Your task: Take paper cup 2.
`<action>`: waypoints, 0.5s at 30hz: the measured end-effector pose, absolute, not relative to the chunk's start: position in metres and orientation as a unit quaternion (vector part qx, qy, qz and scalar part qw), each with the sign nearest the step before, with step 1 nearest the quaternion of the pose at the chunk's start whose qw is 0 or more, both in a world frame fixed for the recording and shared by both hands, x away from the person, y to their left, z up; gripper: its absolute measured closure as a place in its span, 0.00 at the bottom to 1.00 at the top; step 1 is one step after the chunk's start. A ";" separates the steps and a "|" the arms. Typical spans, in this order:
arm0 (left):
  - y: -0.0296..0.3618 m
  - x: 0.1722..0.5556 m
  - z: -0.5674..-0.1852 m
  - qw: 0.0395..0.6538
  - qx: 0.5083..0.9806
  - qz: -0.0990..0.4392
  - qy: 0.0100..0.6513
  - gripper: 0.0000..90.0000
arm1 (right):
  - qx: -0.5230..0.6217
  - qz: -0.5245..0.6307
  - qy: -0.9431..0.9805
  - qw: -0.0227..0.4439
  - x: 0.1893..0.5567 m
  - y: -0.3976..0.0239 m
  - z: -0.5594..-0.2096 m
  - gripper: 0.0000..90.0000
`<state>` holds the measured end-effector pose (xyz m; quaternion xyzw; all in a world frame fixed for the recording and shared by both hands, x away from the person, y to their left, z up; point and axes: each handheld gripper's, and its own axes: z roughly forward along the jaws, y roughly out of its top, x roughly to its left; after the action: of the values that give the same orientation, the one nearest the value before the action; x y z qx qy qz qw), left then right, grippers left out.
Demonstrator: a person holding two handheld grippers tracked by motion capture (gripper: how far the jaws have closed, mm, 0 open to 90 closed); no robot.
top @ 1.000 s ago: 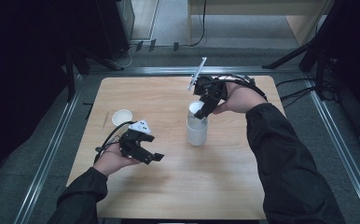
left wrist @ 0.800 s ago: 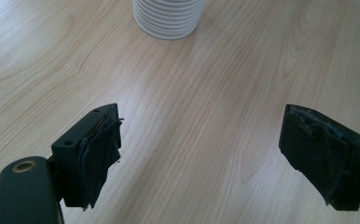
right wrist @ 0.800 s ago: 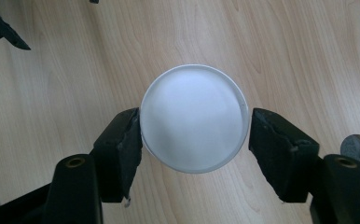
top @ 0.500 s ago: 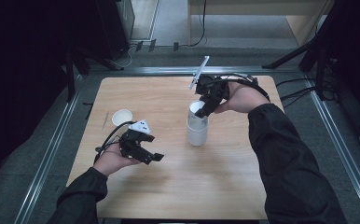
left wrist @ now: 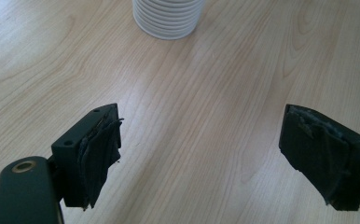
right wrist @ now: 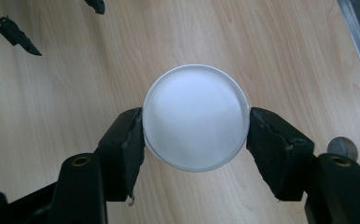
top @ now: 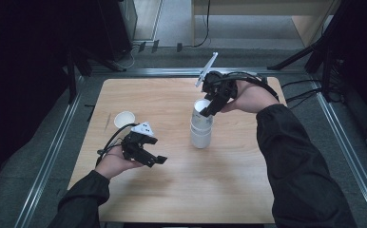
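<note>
A stack of white paper cups (top: 201, 135) stands upright mid-table. My right gripper (top: 205, 110) reaches down from the far right onto the stack's top. In the right gripper view its two pads press on opposite sides of the top cup's (right wrist: 196, 102) rim, so the right gripper (right wrist: 196, 123) is shut on that cup. My left gripper (top: 155, 150) rests low over the table at the left, pointing toward the stack. Its jaws stand wide apart with only bare wood between them (left wrist: 199, 154). The foot of the stack (left wrist: 169, 18) lies some way ahead of them.
A single white cup (top: 124, 118) stands upright near the table's (top: 229, 190) left edge, behind the left hand. Metal rails (top: 48, 156) run along both sides of the table. Cables trail from both grippers.
The right hand has shifted only slightly at the top of the stack. The left hand and gripper have stayed put.
</note>
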<state>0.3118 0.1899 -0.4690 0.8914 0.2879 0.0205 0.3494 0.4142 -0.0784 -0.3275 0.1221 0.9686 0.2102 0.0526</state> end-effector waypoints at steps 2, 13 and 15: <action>0.190 0.312 -0.469 0.350 0.891 0.020 0.288 0.14 | 0.118 0.213 0.968 0.060 0.414 -0.079 -0.327 0.42; 0.188 0.311 -0.469 0.347 0.893 0.019 0.286 0.14 | 0.132 0.195 0.971 0.044 0.417 -0.074 -0.336 0.42; 0.188 0.311 -0.470 0.347 0.892 0.019 0.287 0.14 | 0.132 0.190 0.972 0.042 0.417 -0.072 -0.340 0.42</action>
<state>0.3114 0.1885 -0.4696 0.8925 0.2870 0.0185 0.3475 0.4173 -0.0718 -0.3401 0.1321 0.9719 0.1904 0.0421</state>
